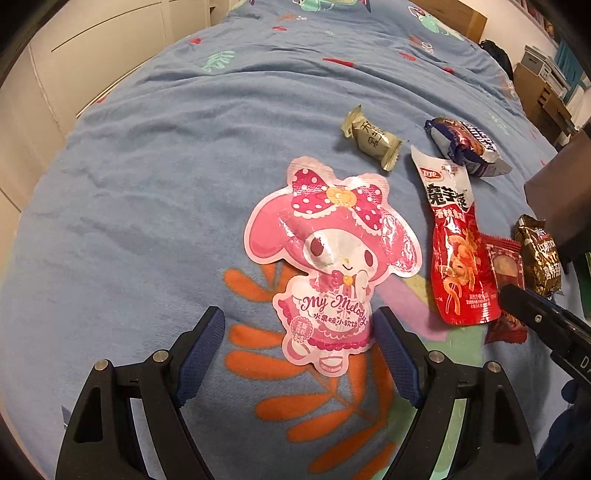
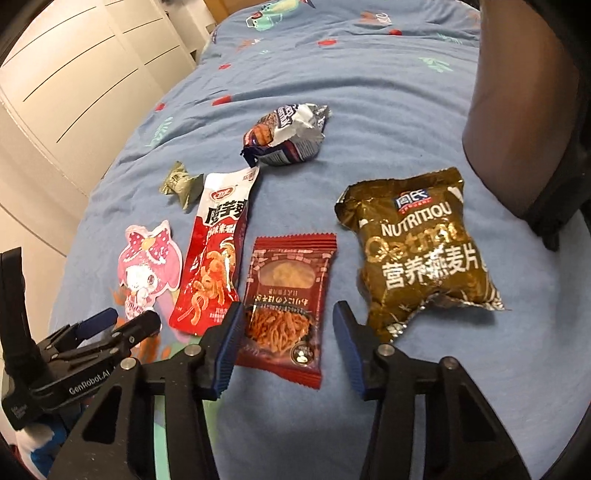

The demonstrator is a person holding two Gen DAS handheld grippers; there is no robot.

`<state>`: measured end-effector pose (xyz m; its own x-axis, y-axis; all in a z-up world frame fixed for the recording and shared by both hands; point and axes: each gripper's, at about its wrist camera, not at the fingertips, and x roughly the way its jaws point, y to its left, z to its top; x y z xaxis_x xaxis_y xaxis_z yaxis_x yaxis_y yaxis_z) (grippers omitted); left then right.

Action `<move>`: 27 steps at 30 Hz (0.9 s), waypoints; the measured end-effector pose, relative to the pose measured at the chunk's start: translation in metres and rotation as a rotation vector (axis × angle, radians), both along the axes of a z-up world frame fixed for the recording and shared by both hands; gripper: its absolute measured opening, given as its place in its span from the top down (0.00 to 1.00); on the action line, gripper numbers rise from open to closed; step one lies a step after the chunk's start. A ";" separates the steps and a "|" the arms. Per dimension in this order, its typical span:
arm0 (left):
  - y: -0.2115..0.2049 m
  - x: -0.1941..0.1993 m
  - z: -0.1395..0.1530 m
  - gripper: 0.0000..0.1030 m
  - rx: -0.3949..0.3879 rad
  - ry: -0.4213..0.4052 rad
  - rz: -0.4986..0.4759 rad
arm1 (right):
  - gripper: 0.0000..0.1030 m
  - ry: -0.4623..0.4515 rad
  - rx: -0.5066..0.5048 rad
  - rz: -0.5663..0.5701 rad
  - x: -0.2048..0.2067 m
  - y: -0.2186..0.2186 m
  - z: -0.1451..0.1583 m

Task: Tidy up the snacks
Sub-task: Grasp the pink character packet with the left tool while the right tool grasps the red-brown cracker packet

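Several snacks lie on a blue bedspread [image 1: 147, 192]. A pink My Melody pouch [image 1: 328, 254] lies just ahead of my open, empty left gripper [image 1: 299, 325]. A long red-and-white packet [image 1: 456, 243], a dark red packet [image 1: 504, 266], a gold oatmeal bag [image 1: 539, 258], a beige candy [image 1: 371, 138] and a crumpled blue-silver wrapper [image 1: 465, 146] lie to its right. My right gripper [image 2: 286, 325] is open and empty, its fingers on either side of the near end of the dark red packet [image 2: 288, 295]. The oatmeal bag [image 2: 417, 247] lies to its right, the red-and-white packet [image 2: 216, 251] and the pouch [image 2: 147, 266] to its left.
A dark bag or box [image 2: 524, 110] stands at the right on the bed. White cupboard doors [image 2: 74, 92] run along the left. A wooden headboard [image 1: 458, 14] and shelves [image 1: 546, 85] are at the far end. The left gripper [image 2: 118, 326] shows at the right wrist view's lower left.
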<state>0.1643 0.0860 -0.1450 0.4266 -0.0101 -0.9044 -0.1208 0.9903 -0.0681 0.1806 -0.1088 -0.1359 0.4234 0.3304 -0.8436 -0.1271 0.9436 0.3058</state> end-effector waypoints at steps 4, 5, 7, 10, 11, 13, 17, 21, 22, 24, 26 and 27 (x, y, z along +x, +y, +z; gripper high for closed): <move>-0.002 0.002 -0.002 0.27 0.007 0.012 0.003 | 0.16 -0.002 -0.030 -0.006 0.005 0.008 -0.001; -0.002 0.003 -0.003 0.27 0.009 0.015 0.003 | 0.16 -0.003 -0.035 -0.006 0.007 0.009 -0.001; -0.003 0.004 -0.004 0.29 0.011 0.019 0.002 | 0.16 -0.004 -0.055 -0.002 0.009 0.012 -0.002; -0.003 0.005 -0.004 0.37 0.012 0.021 -0.002 | 0.16 -0.003 -0.079 0.006 0.012 0.016 -0.005; -0.004 0.005 -0.004 0.40 0.013 0.021 -0.006 | 0.16 -0.001 -0.087 0.008 0.013 0.018 -0.007; -0.005 0.006 -0.004 0.45 0.010 0.020 -0.006 | 0.19 -0.002 -0.107 0.019 0.014 0.021 -0.009; -0.003 0.005 -0.001 0.62 0.008 0.014 -0.008 | 0.27 -0.014 -0.108 0.031 0.014 0.021 -0.010; 0.000 0.004 -0.002 0.72 0.014 0.012 -0.008 | 0.34 -0.027 -0.104 0.041 0.011 0.019 -0.009; 0.000 0.003 -0.001 0.75 0.023 0.008 -0.008 | 0.36 -0.029 -0.100 0.042 0.011 0.018 -0.009; 0.000 0.003 0.000 0.83 0.025 0.004 -0.009 | 0.37 -0.033 -0.094 0.043 0.009 0.016 -0.007; -0.001 0.002 0.001 0.86 0.020 0.000 -0.011 | 0.38 -0.036 -0.088 0.045 0.006 0.013 -0.006; -0.001 0.001 0.001 0.87 0.018 -0.002 -0.013 | 0.39 -0.037 -0.083 0.046 0.005 0.012 -0.005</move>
